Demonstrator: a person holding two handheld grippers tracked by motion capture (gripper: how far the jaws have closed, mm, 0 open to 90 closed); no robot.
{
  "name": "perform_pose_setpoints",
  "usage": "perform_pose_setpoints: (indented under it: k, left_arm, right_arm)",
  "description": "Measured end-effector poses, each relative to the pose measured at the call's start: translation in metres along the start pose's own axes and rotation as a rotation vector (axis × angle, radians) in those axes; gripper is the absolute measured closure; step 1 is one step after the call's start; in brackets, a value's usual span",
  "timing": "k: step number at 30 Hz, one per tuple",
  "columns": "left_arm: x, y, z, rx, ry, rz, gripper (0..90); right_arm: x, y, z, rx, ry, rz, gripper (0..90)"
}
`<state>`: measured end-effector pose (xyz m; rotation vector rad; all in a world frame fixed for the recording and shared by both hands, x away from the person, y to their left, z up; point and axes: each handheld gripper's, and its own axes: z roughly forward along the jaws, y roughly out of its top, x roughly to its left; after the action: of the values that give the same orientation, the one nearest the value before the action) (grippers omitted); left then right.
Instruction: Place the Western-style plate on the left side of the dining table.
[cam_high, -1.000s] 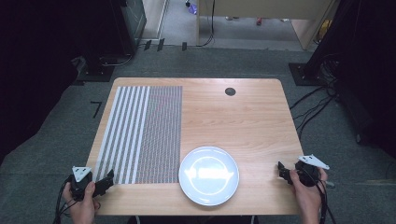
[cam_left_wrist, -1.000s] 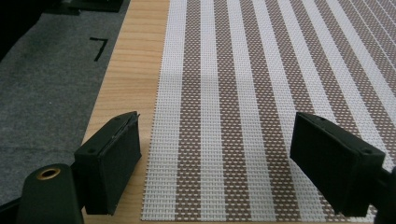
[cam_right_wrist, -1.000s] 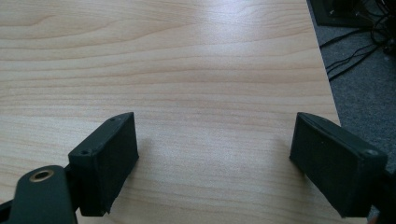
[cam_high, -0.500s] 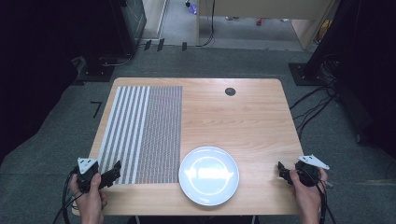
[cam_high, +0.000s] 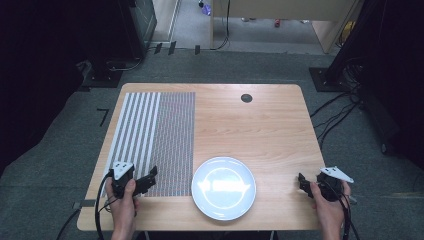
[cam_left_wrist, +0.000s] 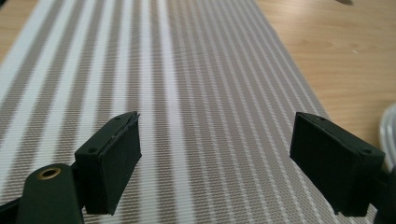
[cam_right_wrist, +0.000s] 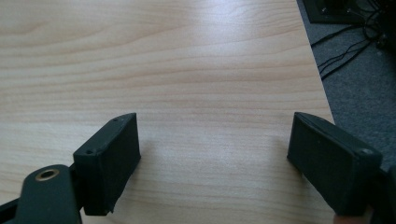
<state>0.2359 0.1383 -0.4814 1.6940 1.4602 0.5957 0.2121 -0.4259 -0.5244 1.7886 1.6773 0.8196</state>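
Near my edge of the wooden table (cam_high: 260, 125) sits a round white plate (cam_high: 223, 188), with nothing on it. Just to its left lies a striped grey and white mat (cam_high: 155, 135), and the plate almost touches the mat's edge. My left gripper (cam_high: 150, 176) is over the near corner of that mat, with its jaws wide apart and nothing between them. From the left gripper view I see the mat (cam_left_wrist: 187, 93) under the jaws. My right gripper (cam_high: 303, 181) is at the table's right edge, well away from the plate. Its jaws are wide apart too, holding nothing, over bare wood (cam_right_wrist: 187, 70). Far across the table is a small dark round hole (cam_high: 246, 98).
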Motion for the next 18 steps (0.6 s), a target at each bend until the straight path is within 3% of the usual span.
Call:
perform_pose_setpoints:
  k: [4, 10, 18]
  left_arm:
    - [-0.018, -0.009, 0.0, 0.021, -0.047, 0.074, 16.5]
    - [-0.031, -0.015, 0.0, 0.031, -0.089, 0.065, 16.5]
    - [-0.046, -0.018, 0.003, 0.05, -0.112, 0.097, 16.5]
  right_arm:
    - [0.006, 0.003, -0.004, -0.034, 0.063, 0.068, 17.8]
    - [0.026, 0.012, -0.012, -0.074, 0.126, 0.072, 18.5]
    - [0.049, 0.017, -0.017, -0.086, 0.14, 0.044, 21.5]
